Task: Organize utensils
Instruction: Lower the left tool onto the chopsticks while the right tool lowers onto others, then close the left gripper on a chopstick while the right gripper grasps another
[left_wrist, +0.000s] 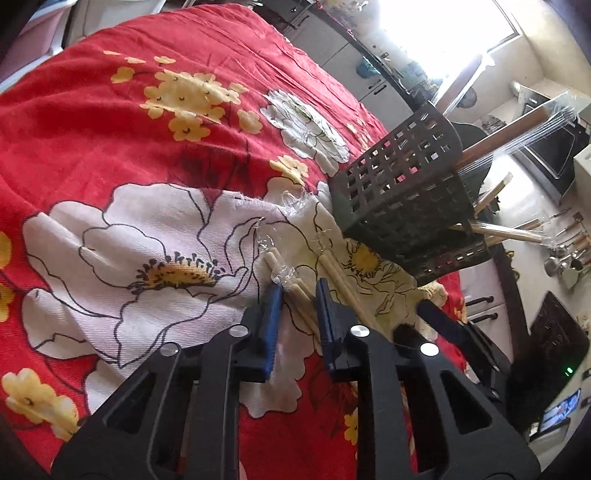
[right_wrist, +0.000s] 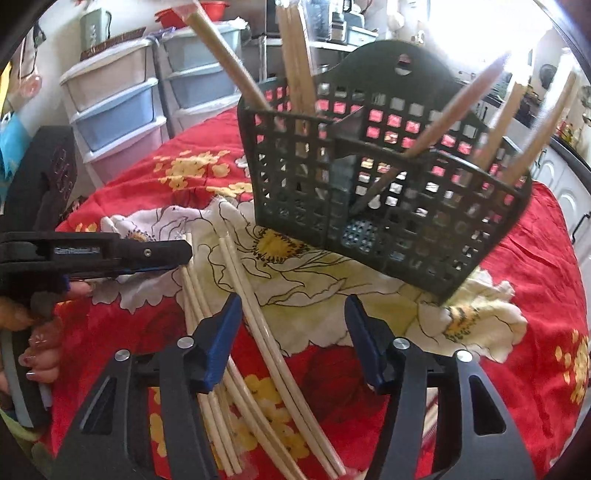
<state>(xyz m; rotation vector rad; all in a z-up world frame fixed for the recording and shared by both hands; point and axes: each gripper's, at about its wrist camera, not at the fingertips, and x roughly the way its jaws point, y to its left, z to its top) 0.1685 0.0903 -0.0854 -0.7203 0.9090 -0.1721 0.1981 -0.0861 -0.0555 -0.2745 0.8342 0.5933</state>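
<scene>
Where blue pads close, chopsticks (left_wrist: 300, 295) between

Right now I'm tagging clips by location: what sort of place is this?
Probably a home kitchen or dining area: a cloth-covered table, kitchen cabinets, ladles on a counter, and plastic storage drawers.

A home kitchen. A table under a red floral cloth (left_wrist: 155, 122) stands among pale cabinet fronts with dark handles (left_wrist: 480, 306), with ladles and utensils hanging on the wall (left_wrist: 565, 254). Stacked plastic drawer units (right_wrist: 114, 107) line one side, and what appears to be an oven or microwave (left_wrist: 554, 147) sits by the bright window (left_wrist: 443, 29).
</scene>
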